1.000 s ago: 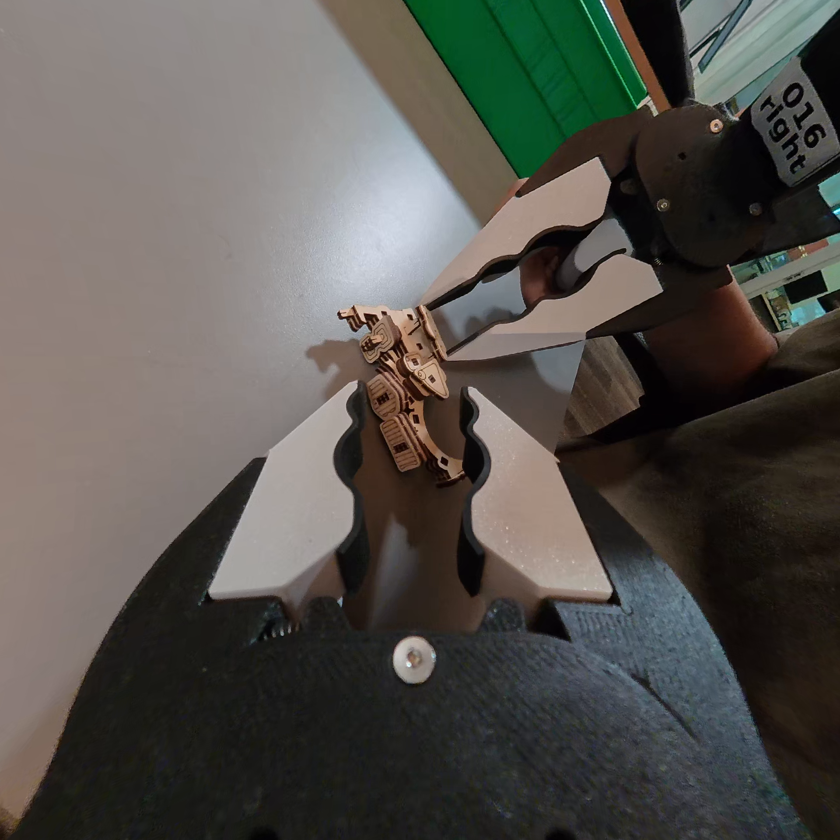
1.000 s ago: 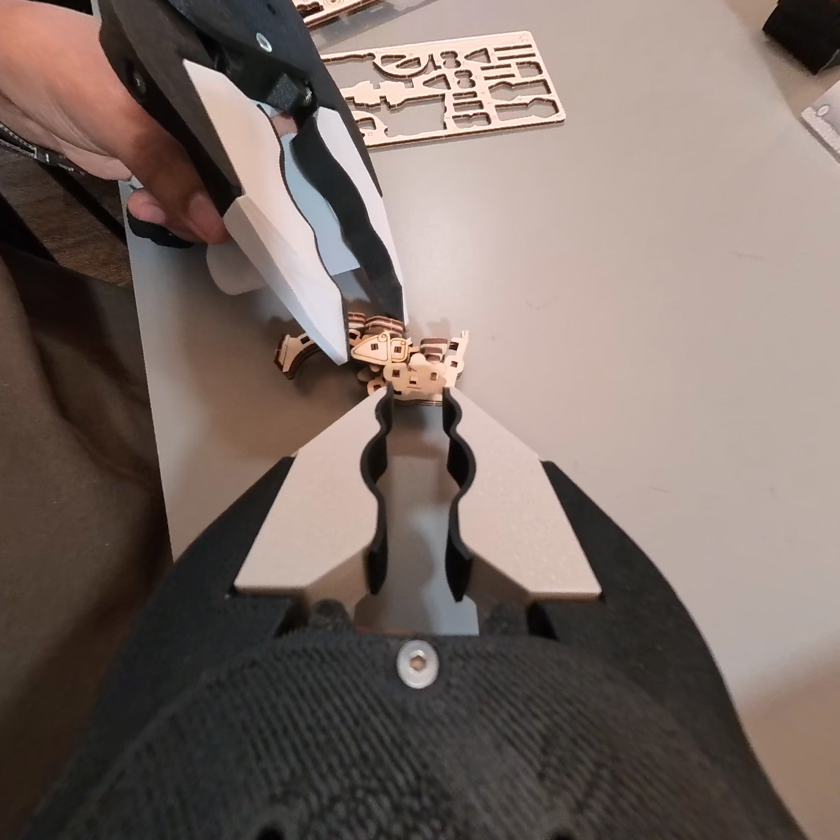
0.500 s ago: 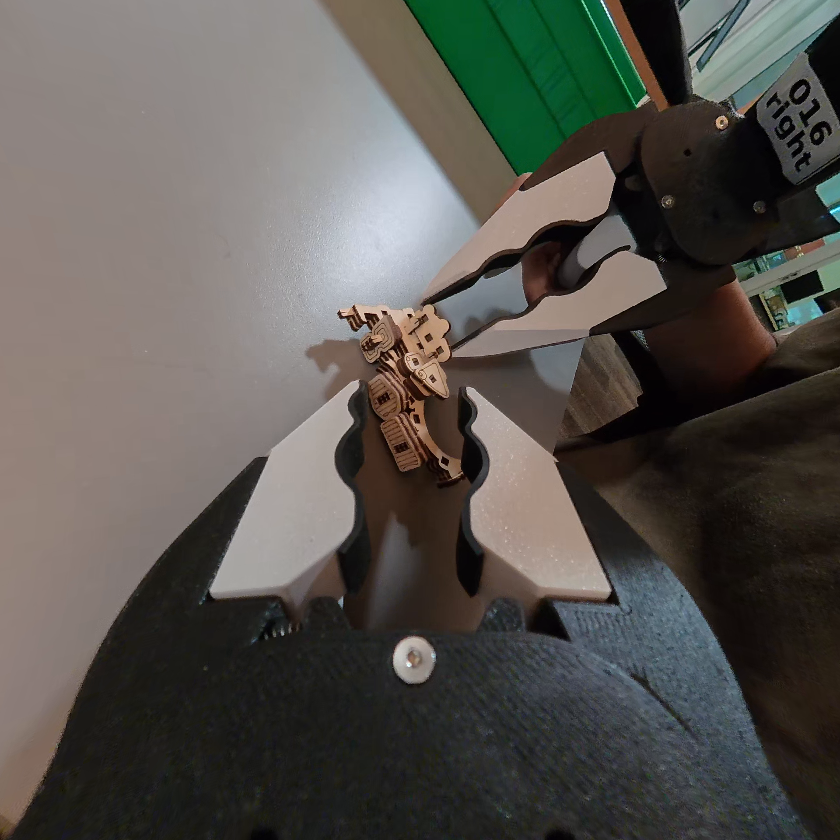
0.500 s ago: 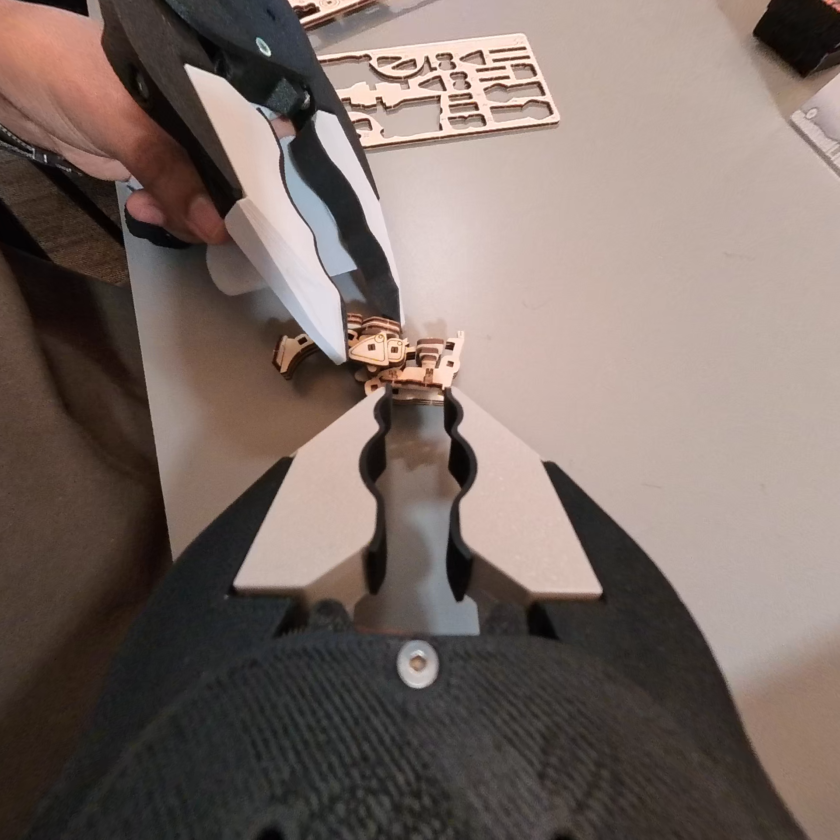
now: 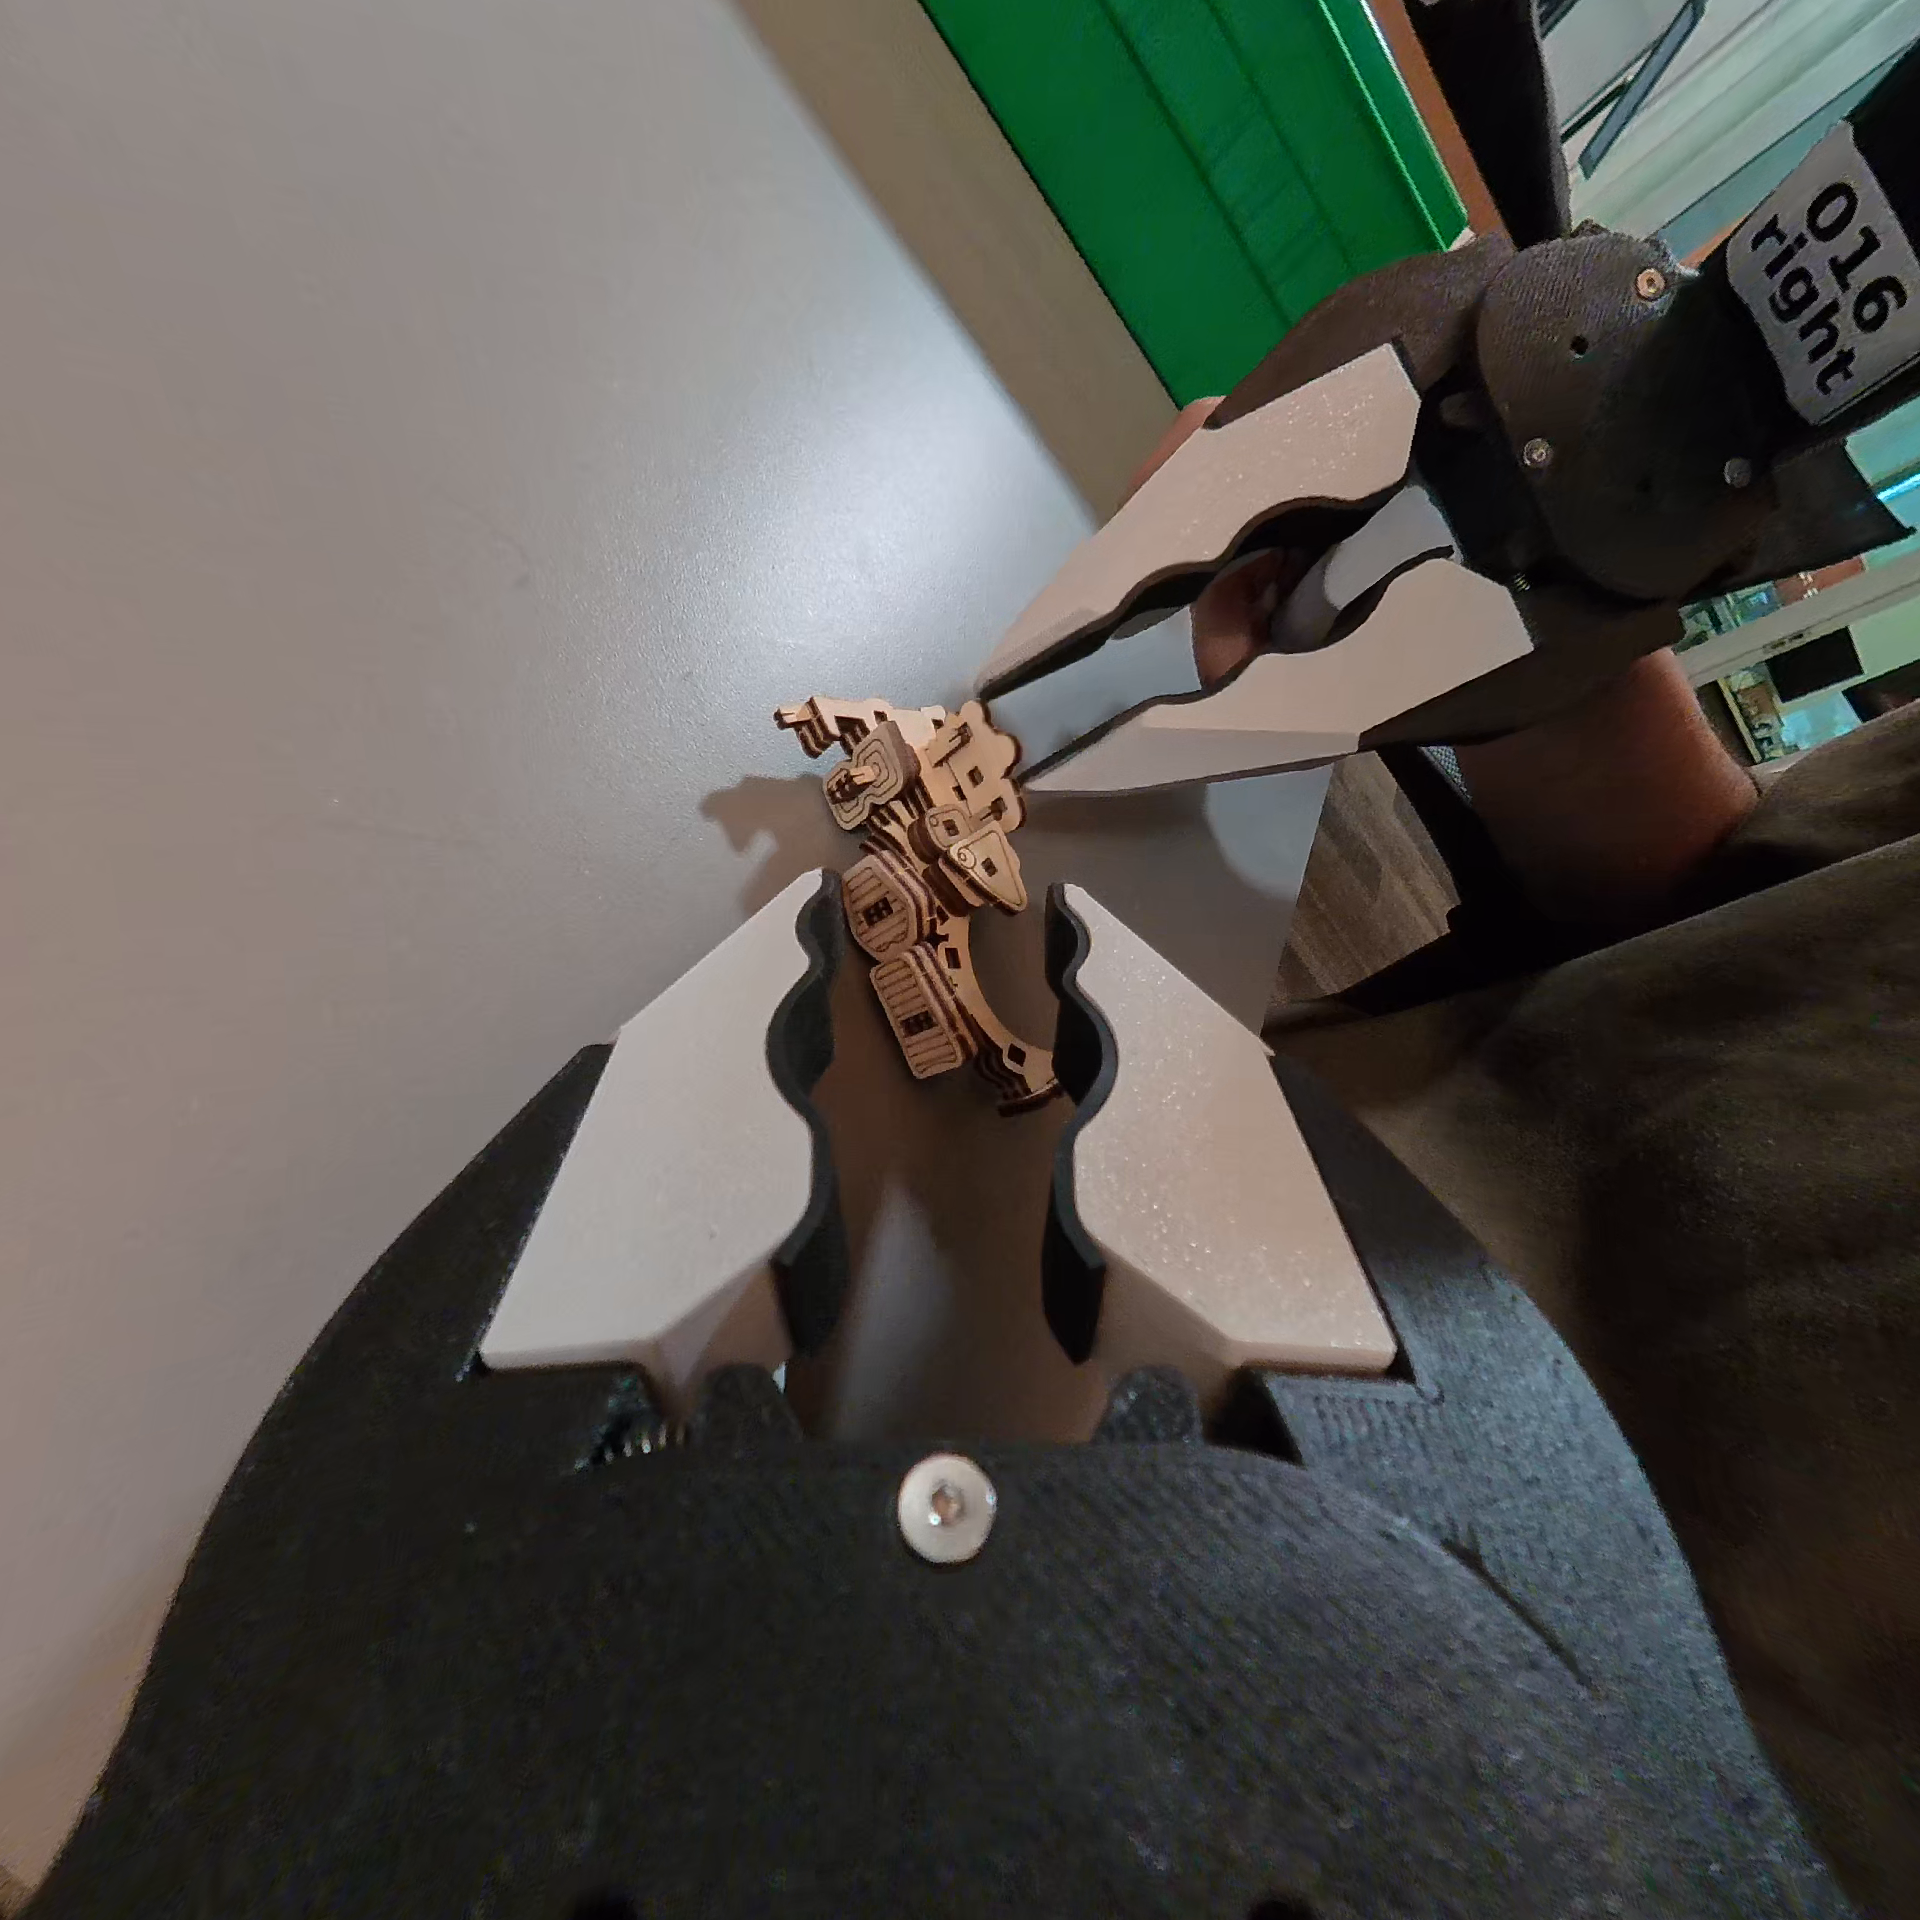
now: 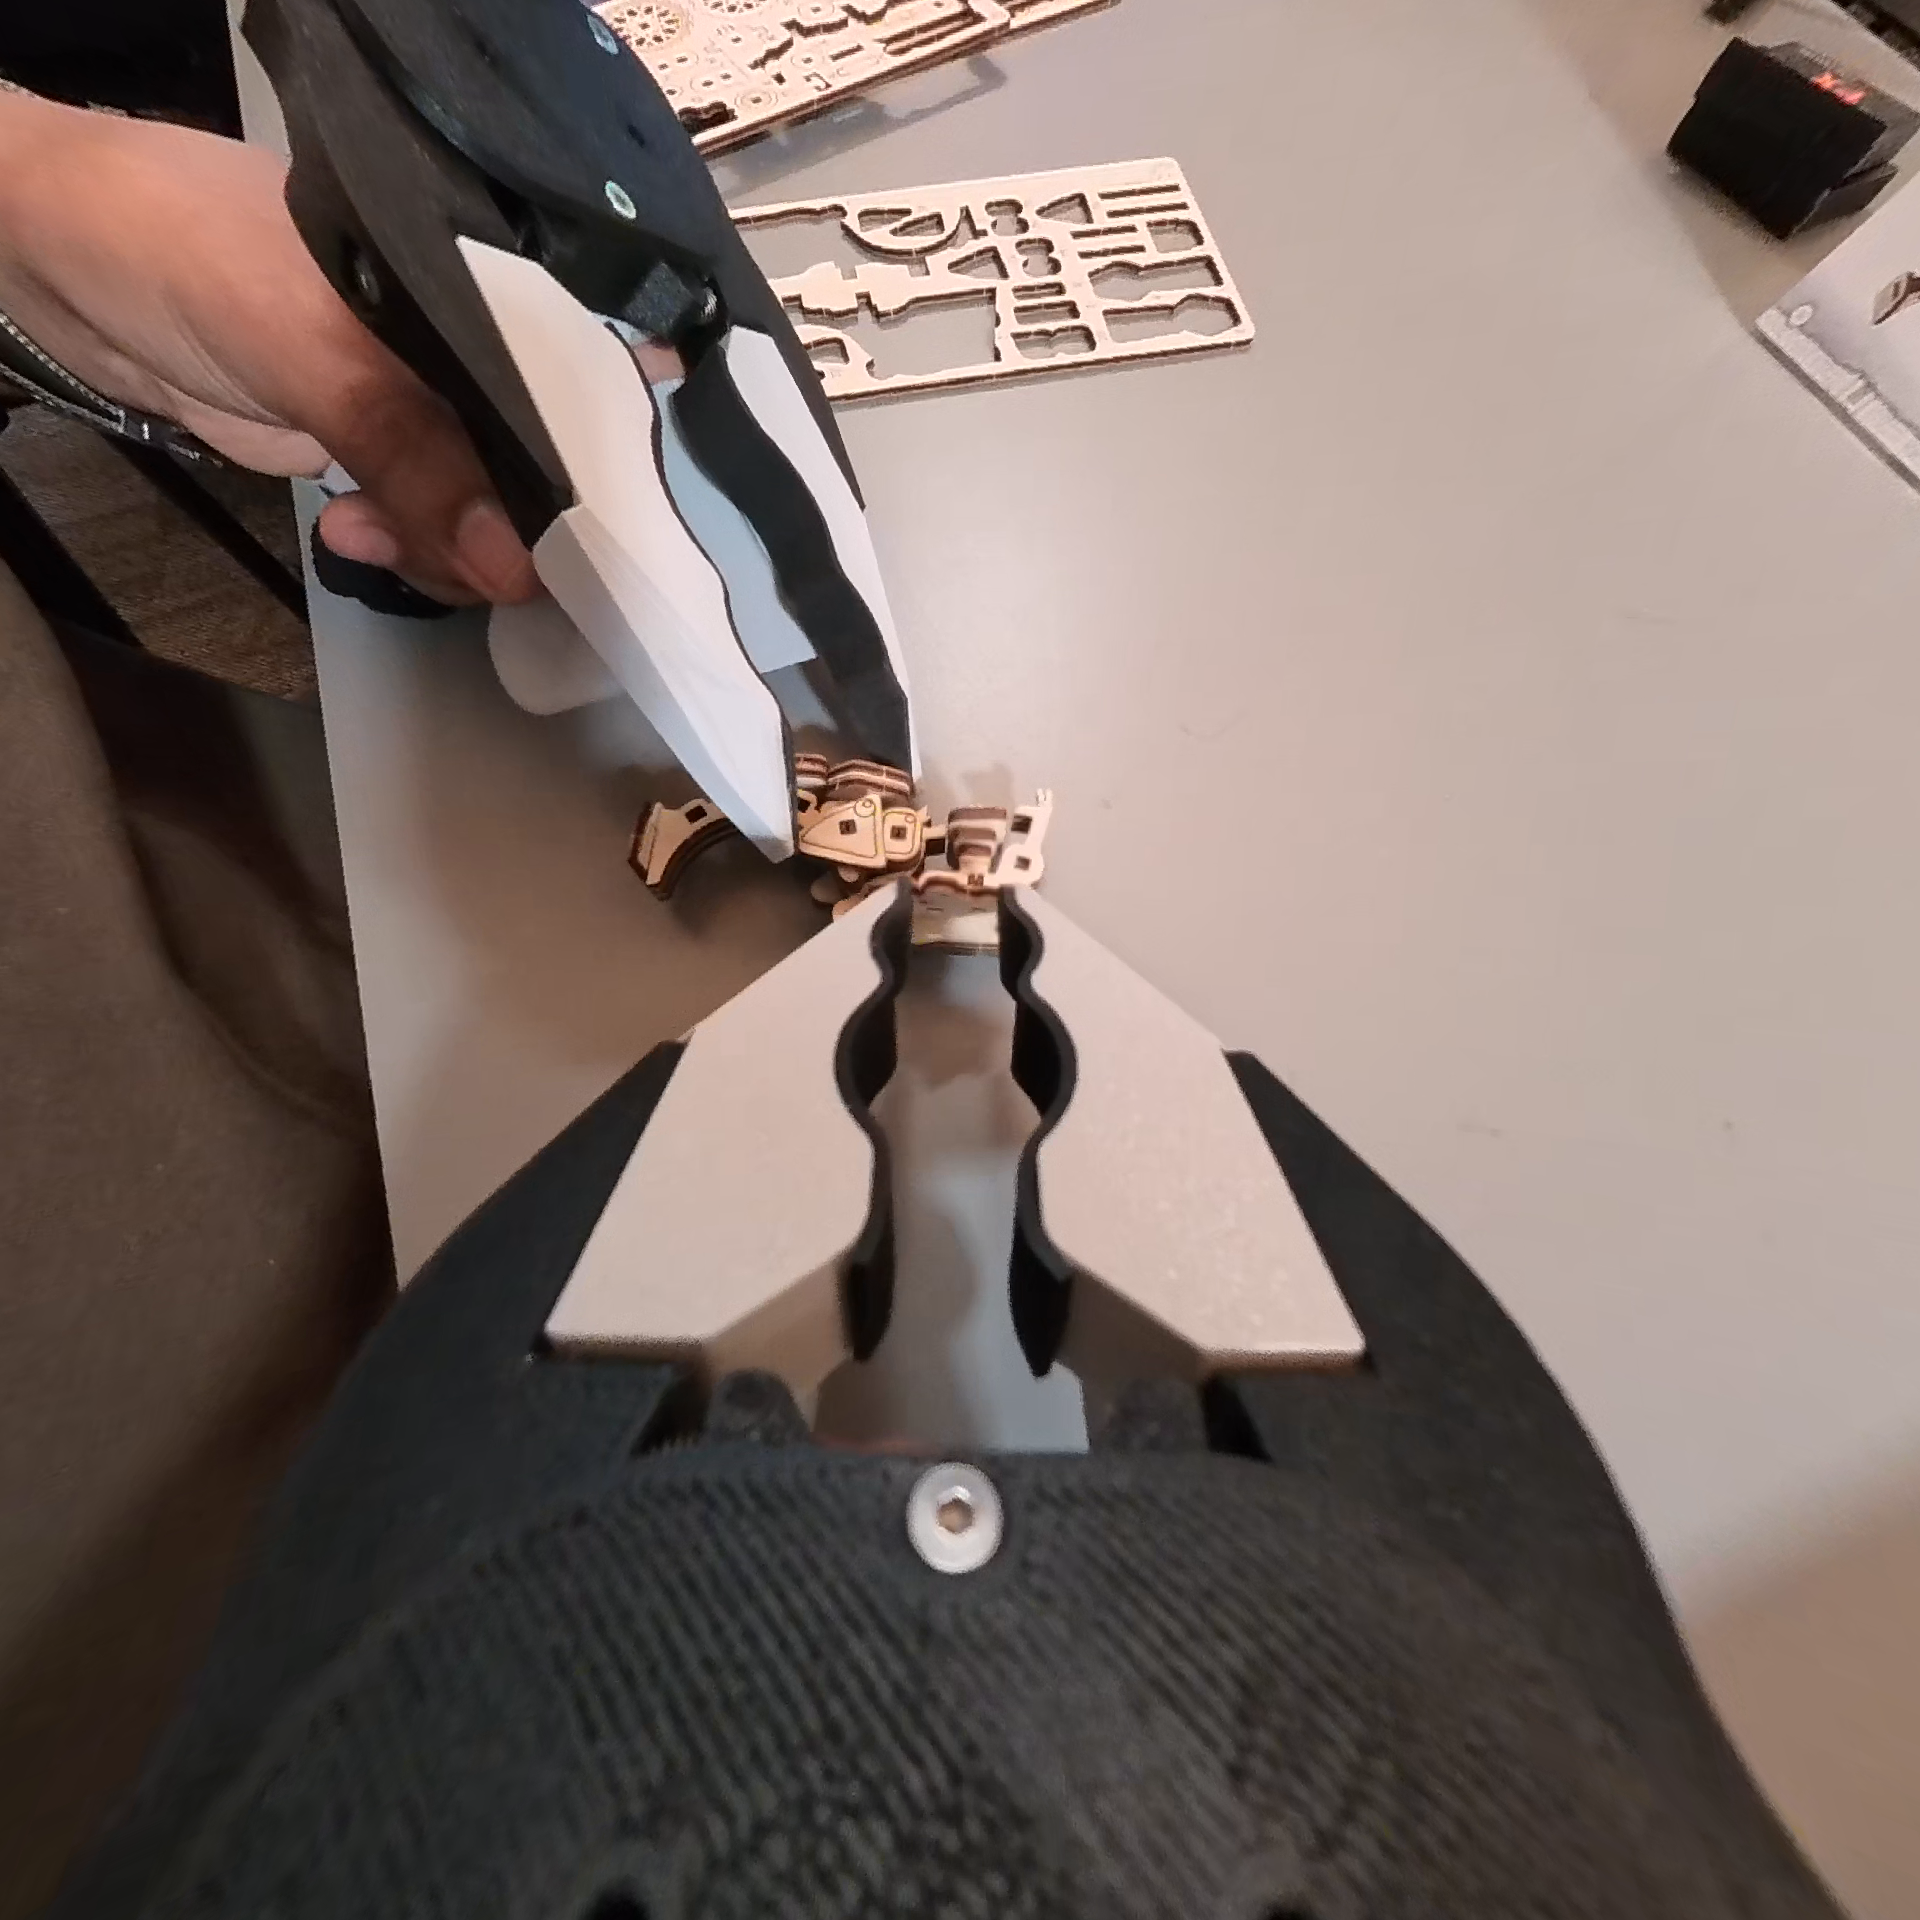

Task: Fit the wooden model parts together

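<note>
A small laser-cut wooden model [image 5: 935, 935] rests on the grey table [image 5: 364, 623] near its edge. My left gripper [image 5: 940, 899] straddles its body, with both pads against it. In the right wrist view the model [image 6: 862, 831] sits under the left gripper [image 6: 836, 795], which comes in from the upper left. My right gripper [image 6: 954, 909] is pinched on a small flat wooden part [image 6: 951, 928] at the model's far end. In the left wrist view the right gripper [image 5: 1006, 736] grips that part [image 5: 971, 764] from the right.
A punched-out wooden sheet [image 6: 1039, 281] lies behind the model and a second sheet [image 6: 831, 62] lies farther back. A black box [image 6: 1787, 156] and a printed paper [image 6: 1860, 332] sit at the far right. The table edge and the person's lap are on the left. Less than 4 cm separates the two grippers' tips.
The right gripper has shifted slightly at the model's end, still holding the small part. The left gripper and the model have hardly moved.
</note>
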A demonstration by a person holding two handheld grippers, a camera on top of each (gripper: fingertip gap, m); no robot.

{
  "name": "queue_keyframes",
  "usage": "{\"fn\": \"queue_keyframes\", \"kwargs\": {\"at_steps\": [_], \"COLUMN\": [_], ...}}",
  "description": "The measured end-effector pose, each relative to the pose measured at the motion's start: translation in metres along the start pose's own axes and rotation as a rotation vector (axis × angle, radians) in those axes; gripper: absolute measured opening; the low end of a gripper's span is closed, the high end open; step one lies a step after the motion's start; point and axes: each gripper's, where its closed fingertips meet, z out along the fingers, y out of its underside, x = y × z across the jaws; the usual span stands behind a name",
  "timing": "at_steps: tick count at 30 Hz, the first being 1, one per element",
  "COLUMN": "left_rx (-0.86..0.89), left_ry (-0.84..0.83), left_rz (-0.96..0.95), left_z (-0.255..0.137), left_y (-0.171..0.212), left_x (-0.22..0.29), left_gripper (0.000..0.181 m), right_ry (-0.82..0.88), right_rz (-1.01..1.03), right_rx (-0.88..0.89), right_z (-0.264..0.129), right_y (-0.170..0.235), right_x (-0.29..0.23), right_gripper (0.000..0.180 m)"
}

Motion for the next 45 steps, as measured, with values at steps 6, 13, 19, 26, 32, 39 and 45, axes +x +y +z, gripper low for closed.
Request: {"fn": "queue_keyframes", "kwargs": {"at_steps": [6,13,19,26,32,39,45], "left_rx": [0.000,0.000,0.000,0.000,0.028,0.045,0.093], "left_ry": [0.002,0.001,0.000,-0.001,0.006,-0.021,-0.031], "left_rz": [-0.001,-0.001,0.001,0.003,-0.001,0.048,0.074], "left_z": [0.000,0.000,0.000,0.000,-0.004,-0.008,-0.015], "left_y": [0.000,0.000,0.000,0.000,-0.004,-0.005,-0.013], "left_x": [0.000,0.000,0.000,0.000,0.003,0.003,0.001], "left_gripper": [0.036,0.036,0.036,0.036,0.038,0.038,0.038], "right_ry": [0.010,0.012,0.010,0.005,0.016,0.155,0.210], "right_rz": [-0.017,-0.016,-0.028,-0.032,-0.043,-0.043,0.015], "right_rx": [0.011,0.028,0.030,0.029,0.041,0.020,0.016], "right_z": [0.001,0.000,0.000,0.000,-0.006,-0.020,-0.020], "right_y": [-0.002,-0.004,-0.004,-0.004,-0.006,0.005,0.014], "right_x": [0.000,0.000,-0.002,-0.002,-0.001,0.029,0.042], "right_gripper": [0.009,0.006,0.006,0.004,0.000,0.002,0.006]}}
